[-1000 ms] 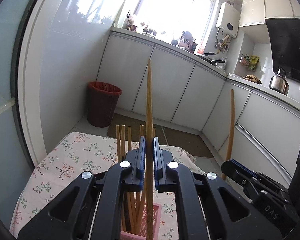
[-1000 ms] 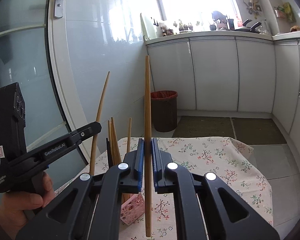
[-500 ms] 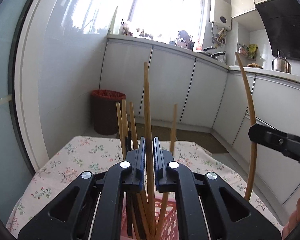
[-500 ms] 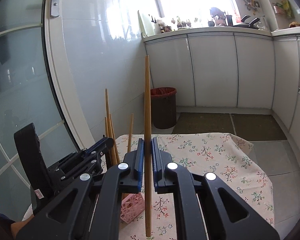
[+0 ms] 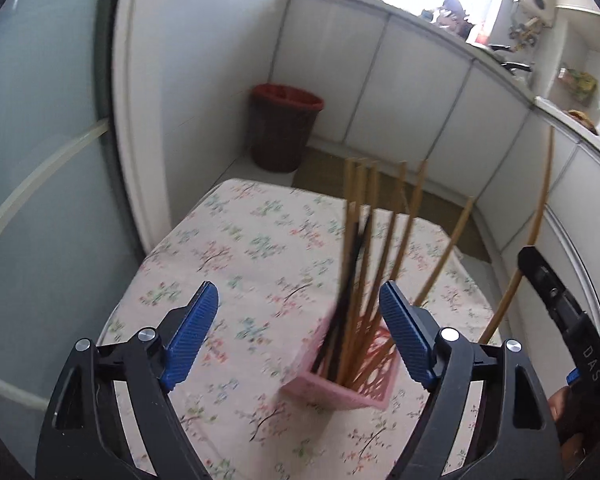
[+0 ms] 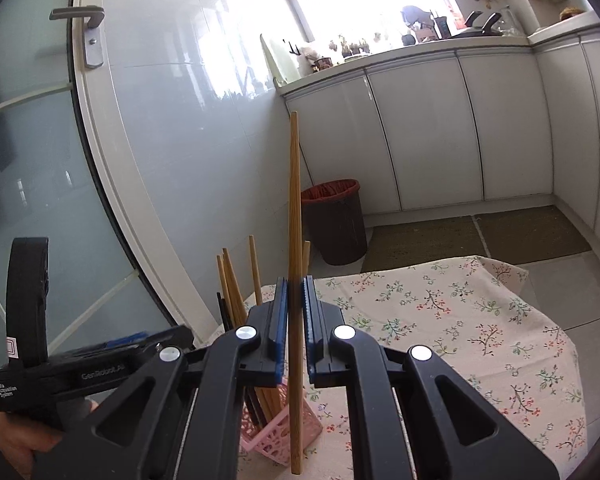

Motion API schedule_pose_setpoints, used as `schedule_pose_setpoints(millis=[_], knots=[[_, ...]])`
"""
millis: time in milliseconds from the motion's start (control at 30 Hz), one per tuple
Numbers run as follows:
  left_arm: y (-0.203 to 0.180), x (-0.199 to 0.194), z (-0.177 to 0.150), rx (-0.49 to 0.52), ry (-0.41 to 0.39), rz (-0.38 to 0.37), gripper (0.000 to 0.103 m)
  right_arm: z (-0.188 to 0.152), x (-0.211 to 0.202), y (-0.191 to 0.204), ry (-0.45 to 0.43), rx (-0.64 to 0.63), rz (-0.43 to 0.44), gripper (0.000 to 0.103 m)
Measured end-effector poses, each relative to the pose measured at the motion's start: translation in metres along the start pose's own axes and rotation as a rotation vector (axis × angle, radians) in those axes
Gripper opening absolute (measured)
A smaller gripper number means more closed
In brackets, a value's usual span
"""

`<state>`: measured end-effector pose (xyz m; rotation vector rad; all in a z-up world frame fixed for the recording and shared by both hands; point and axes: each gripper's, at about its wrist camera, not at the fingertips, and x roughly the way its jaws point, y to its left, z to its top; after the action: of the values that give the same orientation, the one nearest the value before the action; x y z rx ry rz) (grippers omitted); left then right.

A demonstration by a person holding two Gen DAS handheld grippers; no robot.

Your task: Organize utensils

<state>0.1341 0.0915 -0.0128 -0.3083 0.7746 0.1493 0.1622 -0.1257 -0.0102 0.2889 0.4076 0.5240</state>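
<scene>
A pink slotted holder point(image 5: 340, 384) stands on the flowered tablecloth point(image 5: 240, 264) with several wooden and dark chopsticks point(image 5: 364, 264) upright in it. My left gripper point(image 5: 300, 336) is open and empty just above and to the near side of the holder. My right gripper point(image 6: 295, 332) is shut on one wooden chopstick point(image 6: 295, 216), held upright beside the holder point(image 6: 276, 432). The same chopstick shows in the left wrist view point(image 5: 536, 232) at the right, with the right gripper's body point(image 5: 564, 320) below it. The left gripper's body point(image 6: 60, 360) shows at the left in the right wrist view.
A dark waste bin with a red liner point(image 5: 284, 128) stands on the floor beyond the table, by white cabinets point(image 6: 440, 132). A glass door with a handle point(image 6: 84, 32) is at the left. The table's far edge point(image 6: 500, 268) drops to the floor.
My left gripper has opened and let go of its chopstick, which now stands in the holder, and the view has tilted down. My right gripper still holds its chopstick upright.
</scene>
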Motion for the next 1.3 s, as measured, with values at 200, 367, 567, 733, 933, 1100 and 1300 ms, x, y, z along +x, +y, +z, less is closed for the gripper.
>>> schedule_pose_setpoints(millis=[200, 367, 567, 733, 933, 1100, 1300], knots=[[0.035, 0.014, 0.001, -0.105, 0.122, 0.036, 0.083, -0.007, 0.018, 0.015, -0.098, -0.014, -0.018, 0.008], [0.04, 0.018, 0.003, -0.102, 0.138, -0.002, 0.083, -0.02, 0.036, 0.029, -0.108, -0.034, -0.038, 0.008], [0.048, 0.023, 0.002, -0.14, 0.158, -0.034, 0.083, -0.018, 0.035, 0.038, -0.131, -0.036, -0.028, 0.008], [0.05, 0.02, 0.003, -0.159, 0.147, -0.046, 0.083, -0.025, 0.037, 0.04, -0.165, -0.045, -0.053, 0.008], [0.05, 0.024, 0.001, -0.167, 0.16, -0.051, 0.083, -0.036, 0.044, 0.041, -0.176, -0.059, -0.073, 0.008], [0.055, 0.022, 0.004, -0.181, 0.147, -0.048, 0.083, -0.043, 0.053, 0.043, -0.097, -0.109, -0.072, 0.009], [0.053, 0.02, 0.006, -0.171, 0.144, -0.061, 0.083, -0.039, 0.047, 0.033, 0.004, -0.077, -0.058, 0.009]])
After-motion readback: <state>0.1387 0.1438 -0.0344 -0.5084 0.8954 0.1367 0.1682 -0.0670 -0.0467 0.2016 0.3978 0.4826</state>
